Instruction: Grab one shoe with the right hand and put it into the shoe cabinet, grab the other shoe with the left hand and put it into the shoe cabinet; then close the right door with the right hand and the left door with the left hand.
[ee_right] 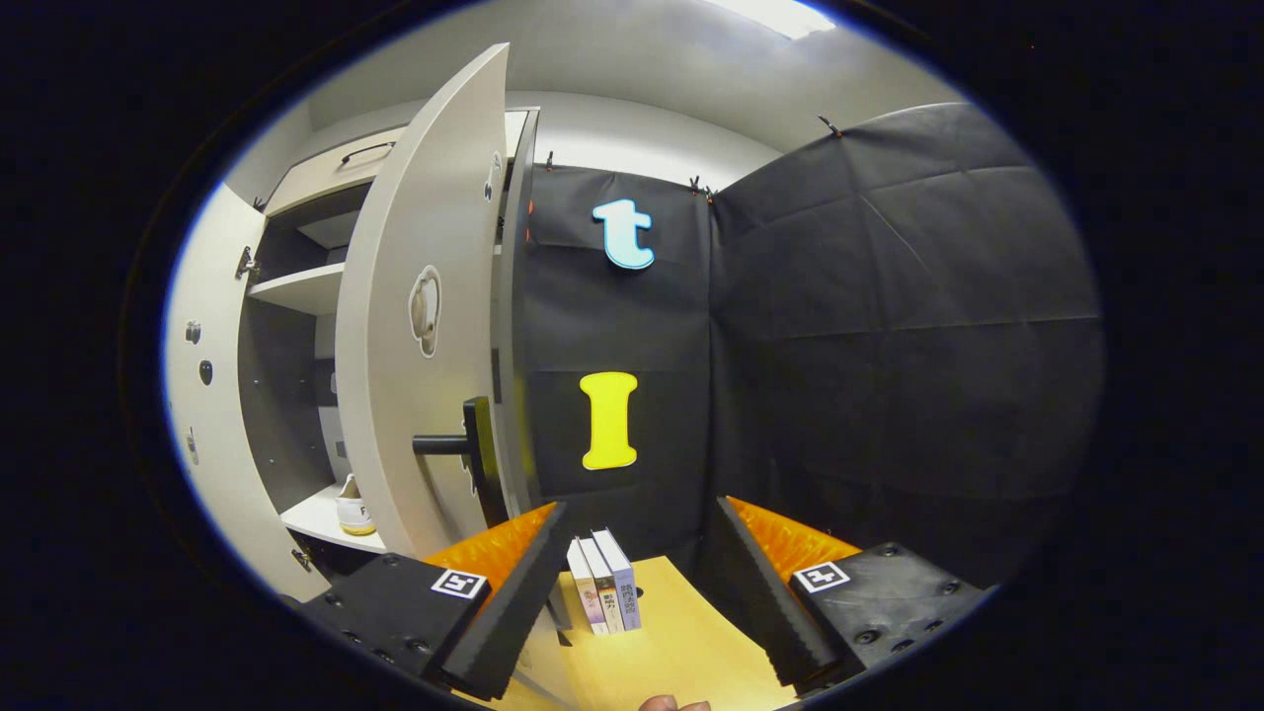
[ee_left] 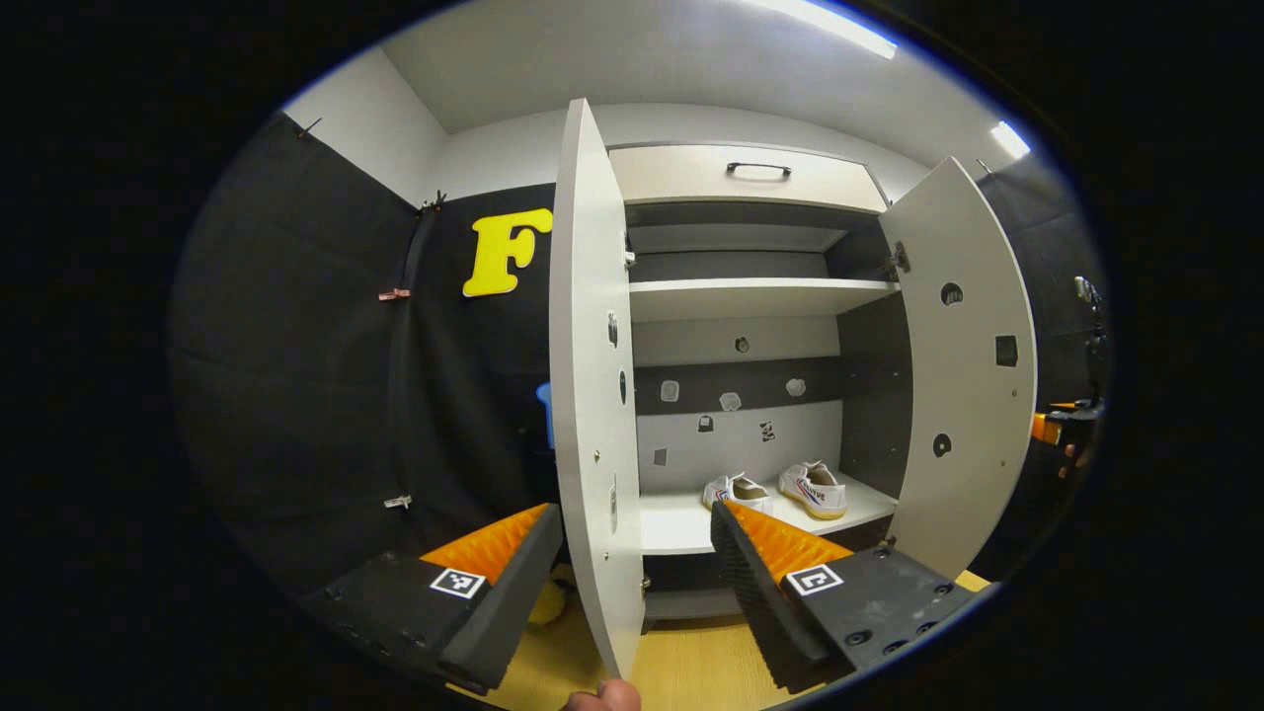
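Left gripper view: we see the pale grey shoe cabinet (ee_left: 750,296) with both doors swung open. The left gripper (ee_left: 637,568) has its jaws wide apart, holding nothing; the free edge of the flat pale left door (ee_left: 592,395) stands upright in the gap between them, and we cannot tell whether either finger touches it. The flat pale right door (ee_left: 963,375) hangs open on the far side, leaving the cabinet mouth unobstructed between the two door edges. Two white canvas shoes sit side by side on the bottom shelf (ee_left: 676,523): the left white shoe (ee_left: 736,491) and the right white shoe (ee_left: 815,489), both toward the right half of the shelf, with bare shelf to their left. The shelf above carries nothing that we can make out. The wooden floor (ee_left: 691,662) runs in front of the cabinet.

Right gripper view: the right gripper (ee_right: 632,573) has its jaws wide apart, gripping nothing, pointing at the booth corner. The right door (ee_right: 415,326) stands just to its left, the black lever handle (ee_right: 459,446) projecting from the outer face. Three slim upright books (ee_right: 604,585) stand on the floor between the fingers, farther off. One white shoe (ee_right: 353,506) shows past the door edge on the bottom shelf.
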A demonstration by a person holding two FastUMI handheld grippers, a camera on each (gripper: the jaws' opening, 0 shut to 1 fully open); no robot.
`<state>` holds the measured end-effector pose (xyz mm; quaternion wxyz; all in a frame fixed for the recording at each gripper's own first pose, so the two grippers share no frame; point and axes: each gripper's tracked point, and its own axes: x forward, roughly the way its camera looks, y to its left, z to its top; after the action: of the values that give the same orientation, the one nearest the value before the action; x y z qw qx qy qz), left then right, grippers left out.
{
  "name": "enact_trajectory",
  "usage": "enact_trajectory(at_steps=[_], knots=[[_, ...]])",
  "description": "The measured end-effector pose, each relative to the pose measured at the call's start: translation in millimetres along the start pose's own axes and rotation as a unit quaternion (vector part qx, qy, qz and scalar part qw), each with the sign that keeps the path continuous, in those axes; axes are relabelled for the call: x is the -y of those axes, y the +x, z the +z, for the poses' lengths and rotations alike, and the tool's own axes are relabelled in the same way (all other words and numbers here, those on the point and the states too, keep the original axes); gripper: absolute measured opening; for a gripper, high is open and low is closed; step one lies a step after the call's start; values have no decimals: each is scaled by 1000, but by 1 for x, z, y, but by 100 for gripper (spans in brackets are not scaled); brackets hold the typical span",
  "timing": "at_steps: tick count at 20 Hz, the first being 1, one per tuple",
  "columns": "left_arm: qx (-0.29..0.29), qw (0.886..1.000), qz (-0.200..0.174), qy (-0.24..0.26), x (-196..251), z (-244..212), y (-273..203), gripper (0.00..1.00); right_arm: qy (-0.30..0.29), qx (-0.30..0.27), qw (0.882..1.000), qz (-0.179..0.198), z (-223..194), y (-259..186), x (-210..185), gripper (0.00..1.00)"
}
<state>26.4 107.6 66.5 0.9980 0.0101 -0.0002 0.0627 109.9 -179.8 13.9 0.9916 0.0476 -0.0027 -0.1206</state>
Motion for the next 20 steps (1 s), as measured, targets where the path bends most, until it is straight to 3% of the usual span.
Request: enact_trajectory(at_steps=[10, 16, 20], knots=[[1, 1000, 8, 4, -19, -3, -1, 94, 39, -16, 997, 58, -12, -16, -74, 98], [3, 1000, 14, 7, -33, -8, -6, 94, 31, -27, 984, 172, -23, -40, -188, 98], [1, 1000, 19, 0, -48, -11, -9, 94, 0, -15, 980, 200, -22, -58, -228, 98]])
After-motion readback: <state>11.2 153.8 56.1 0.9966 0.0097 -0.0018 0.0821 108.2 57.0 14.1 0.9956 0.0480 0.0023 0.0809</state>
